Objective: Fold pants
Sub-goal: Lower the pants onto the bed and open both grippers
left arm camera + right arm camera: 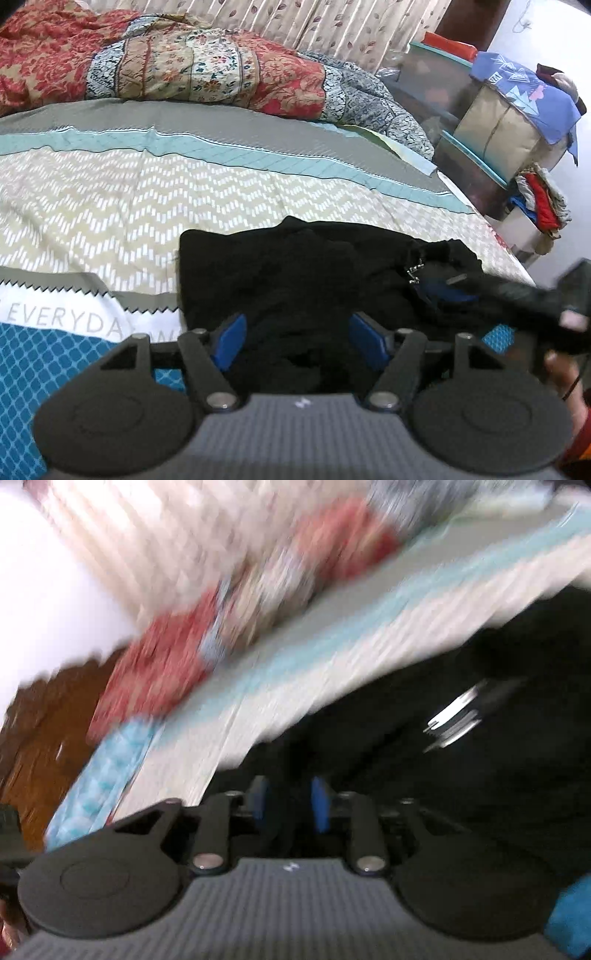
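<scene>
While the left wrist camera looks down at the bed [229, 192], the black pants [295, 280] lie in a folded heap on the bedsheet, close in front of the camera. The left tongs [297, 341] stand wide apart over the near edge of the pants. Their blue pads [231, 341] do not press on the cloth, so they hold nothing. On the right, the right tongs [454, 286] reach in over the pants, and a hand [565, 373] shows at the edge. A red and blue flowered blanket [184, 70] is bunched up at the far side of the bed. Boxes with clothes on top [509, 110] sit beside the bed.

From the right wrist camera, everything is smeared and tilted. The right tongs [290, 805] are apart a little, with a clear gap between the blue pads [320, 805]. I see dark cloth beyond the gap, but the pads do not seem to pinch it. The pants [461, 775] fill the right side as a big dark shape. The striped bedsheet [332, 635] slants across the middle, and the flowered blanket [166, 664] is a red blur behind it.
</scene>
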A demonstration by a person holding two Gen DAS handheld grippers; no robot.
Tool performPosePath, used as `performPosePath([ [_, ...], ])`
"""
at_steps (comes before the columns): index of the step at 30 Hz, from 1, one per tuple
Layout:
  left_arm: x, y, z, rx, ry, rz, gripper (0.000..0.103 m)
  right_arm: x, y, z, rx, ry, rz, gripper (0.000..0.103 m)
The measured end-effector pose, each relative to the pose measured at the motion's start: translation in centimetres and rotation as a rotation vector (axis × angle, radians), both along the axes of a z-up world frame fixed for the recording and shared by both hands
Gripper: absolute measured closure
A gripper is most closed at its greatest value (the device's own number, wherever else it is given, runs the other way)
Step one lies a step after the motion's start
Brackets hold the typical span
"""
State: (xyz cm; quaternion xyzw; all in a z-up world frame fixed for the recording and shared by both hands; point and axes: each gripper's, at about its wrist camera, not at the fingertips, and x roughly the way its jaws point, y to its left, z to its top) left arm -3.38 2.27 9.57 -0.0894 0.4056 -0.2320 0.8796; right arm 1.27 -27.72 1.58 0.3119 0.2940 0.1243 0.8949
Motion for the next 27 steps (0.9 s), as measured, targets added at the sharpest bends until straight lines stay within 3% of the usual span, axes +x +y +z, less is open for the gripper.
performPosePath([
  [4, 0.9, -0.7, 0.1, -0.026, 0.018, -0.006, 0.039, -4.5, -9.0, 1.1, -0.115, -0.045, -0.37, 0.051],
  [5, 1.1, -1.0, 0.2, -0.036, 0.024, -0.011, 0.039, -5.0, -10.4, 1.0, -0.153, -0.033, -0.432, 0.041],
  [6, 1.4, -1.3, 0.3, -0.045, 0.03, -0.017, 0.039, -5.3, -11.6, 0.6, -0.183, -0.013, -0.476, 0.036],
  [10, 2.3, -2.8, 1.2, -0.071, 0.046, -0.034, 0.038, -3.8, -15.1, -3.2, -0.163, 0.115, -0.525, 0.035],
  [11, 2.3, -3.0, 1.5, -0.082, 0.045, -0.037, 0.038, -3.4, -15.4, -4.0, -0.136, 0.135, -0.525, 0.035],
  [12, 2.3, -3.1, 1.8, -0.091, 0.042, -0.039, 0.037, -3.0, -15.4, -4.6, -0.11, 0.139, -0.527, 0.044],
  [13, 2.3, -3.1, 2.2, -0.098, 0.038, -0.04, 0.037, -3.9, -16.1, -4.4, -0.098, 0.136, -0.528, 0.06],
  [14, 2.3, -3.1, 2.4, -0.1, 0.036, -0.038, 0.037, -3.4, -16.0, -4.3, -0.083, 0.137, -0.504, 0.086],
  [16, 2.2, -2.7, 2.9, -0.106, 0.026, -0.031, 0.037, -2.9, -14.7, -2.6, -0.092, 0.119, -0.48, 0.087],
  [20, 2.4, -0.8, 3.3, -0.138, 0.014, 0.03, 0.036, -2.6, -10.3, 3.4, -0.101, -0.046, -0.323, 0.087],
  [24, 2.5, 2.3, 2.8, -0.177, 0.023, 0.131, 0.036, -1.1, -2.3, 7.8, -0.171, -0.166, -0.094, 0.087],
  [27, 2.3, 4.9, 2.0, -0.193, 0.052, 0.195, 0.036, 0.1, 4.7, 8.6, -0.231, -0.206, 0.128, 0.087],
])
